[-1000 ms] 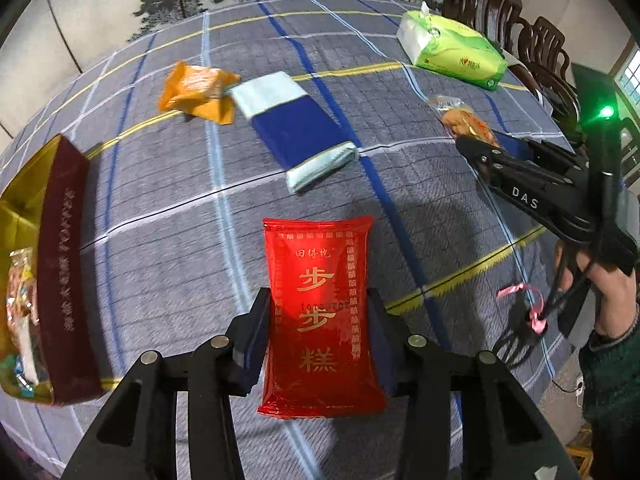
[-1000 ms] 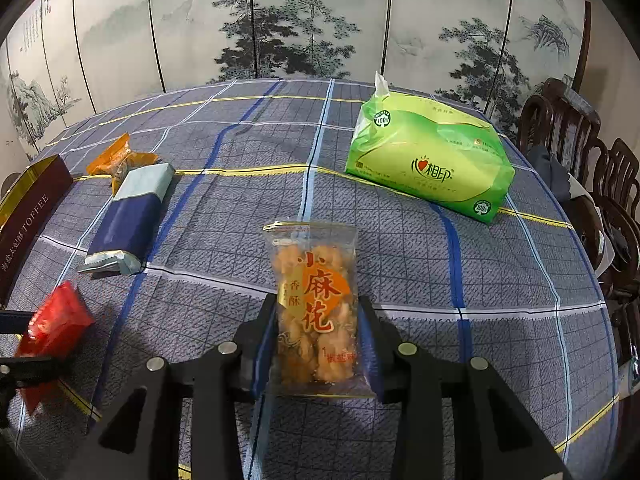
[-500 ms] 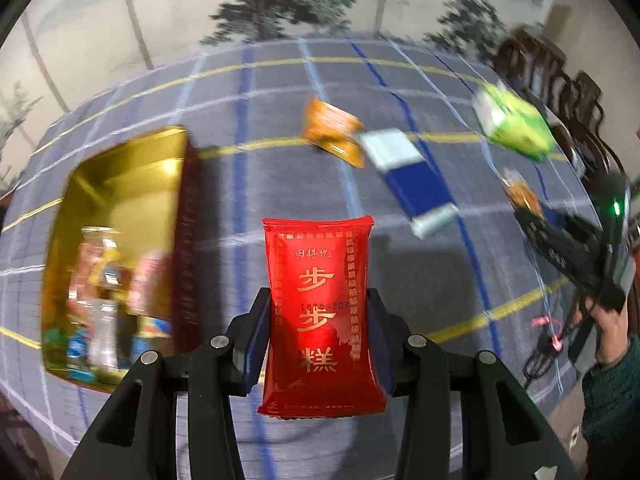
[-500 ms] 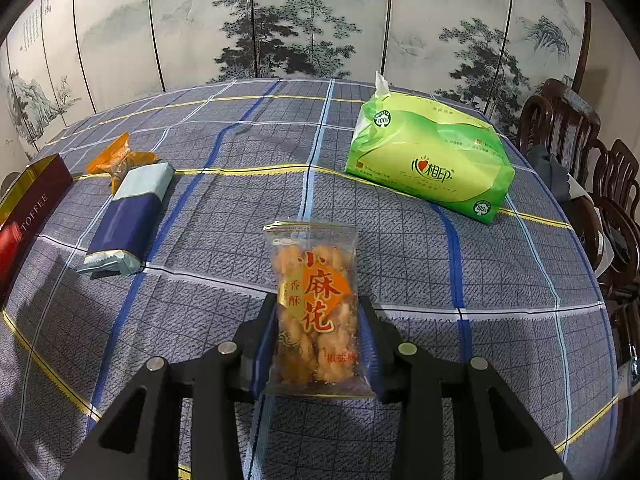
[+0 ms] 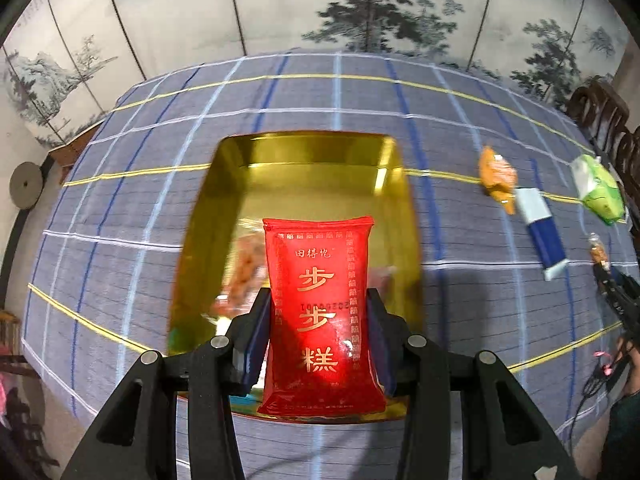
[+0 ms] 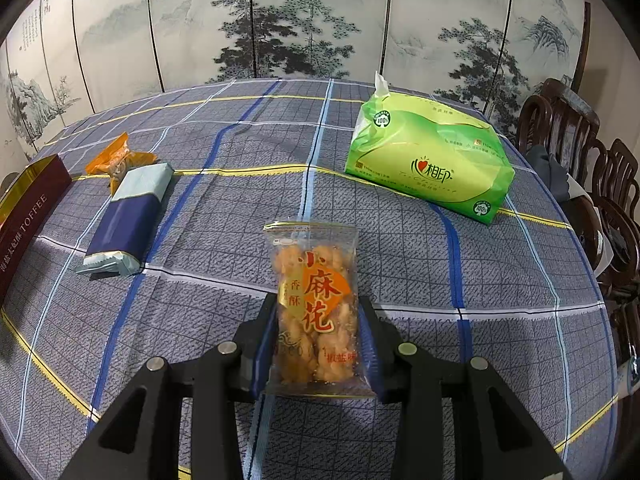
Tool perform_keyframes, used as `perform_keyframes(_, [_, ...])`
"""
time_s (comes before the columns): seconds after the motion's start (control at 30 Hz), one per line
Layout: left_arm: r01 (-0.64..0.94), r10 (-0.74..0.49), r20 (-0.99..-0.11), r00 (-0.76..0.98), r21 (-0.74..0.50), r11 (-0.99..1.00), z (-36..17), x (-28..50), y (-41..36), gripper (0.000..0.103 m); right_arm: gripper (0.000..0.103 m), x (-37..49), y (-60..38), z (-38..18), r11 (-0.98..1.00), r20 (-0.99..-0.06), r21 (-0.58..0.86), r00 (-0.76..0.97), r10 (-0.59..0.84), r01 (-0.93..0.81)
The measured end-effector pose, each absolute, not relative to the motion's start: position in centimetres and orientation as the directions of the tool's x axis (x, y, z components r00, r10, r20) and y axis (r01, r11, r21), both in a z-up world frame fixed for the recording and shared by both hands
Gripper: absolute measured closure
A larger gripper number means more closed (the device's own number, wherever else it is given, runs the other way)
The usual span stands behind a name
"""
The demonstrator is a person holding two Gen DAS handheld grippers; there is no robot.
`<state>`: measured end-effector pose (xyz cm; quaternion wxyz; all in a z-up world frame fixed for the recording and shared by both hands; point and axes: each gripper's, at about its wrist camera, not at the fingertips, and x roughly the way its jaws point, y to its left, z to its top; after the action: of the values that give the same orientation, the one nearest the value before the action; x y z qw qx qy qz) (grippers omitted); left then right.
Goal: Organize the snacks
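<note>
Red packet (image 5: 320, 312): glossy foil pouch, flat and rectangular, gold characters; pinched upright by the left gripper (image 5: 318, 344), in front of the box.
Box (image 5: 200, 216): rectangular, shiny gold inside, dark red wall outside; blurred snacks lie inside.
Clear bag (image 6: 314, 312): transparent plastic, lumpy golden fried pieces, orange label; pinched by the right gripper (image 6: 316, 348) above the desk.
Orange packet (image 6: 118, 158): crinkled wrapper, touching the blue packet.
Blue packet (image 6: 128, 220): long, smooth, pale ends.
Tissue pack (image 6: 428, 168): soft green plastic, far right.
Desk (image 6: 400, 280): grey checked cloth, blue and yellow lines.
Room: painted folding screen (image 6: 280, 20), dark wooden chairs (image 6: 600, 184).
</note>
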<state>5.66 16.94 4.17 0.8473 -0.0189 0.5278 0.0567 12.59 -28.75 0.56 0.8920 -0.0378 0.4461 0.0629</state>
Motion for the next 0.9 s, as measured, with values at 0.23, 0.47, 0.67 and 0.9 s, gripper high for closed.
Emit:
perform_keyframes(0.23, [-0.135, 0.102, -0.913, 0.394, 0.052, 0.989, 2.3, 5.7, 19.8, 0.062, 0.064, 12.6, -28.7, 0.6, 0.989, -0.801, -0.011, 0.594, 0.079, -0.145])
perform_keyframes(0.47, [-0.146, 0.110, -0.922, 0.370, 0.059, 0.988, 1.0, 5.6, 21.2, 0.062, 0.064, 12.5, -28.9, 0.6, 0.990, -0.801, -0.012, 0.594, 0.075, -0.142])
perform_keyframes(0.67, [-0.147, 0.109, -0.929, 0.355, 0.060, 0.987, 0.2, 5.3, 21.8, 0.062, 0.064, 12.5, -29.1, 0.6, 0.990, -0.801, -0.009, 0.594, 0.076, -0.138])
perform_keyframes(0.9, [-0.157, 0.108, -0.926, 0.361, 0.054, 0.986, 0.1, 5.1, 22.0, 0.058, 0.064, 12.5, -29.1, 0.6, 0.990, -0.801, -0.007, 0.594, 0.077, -0.138])
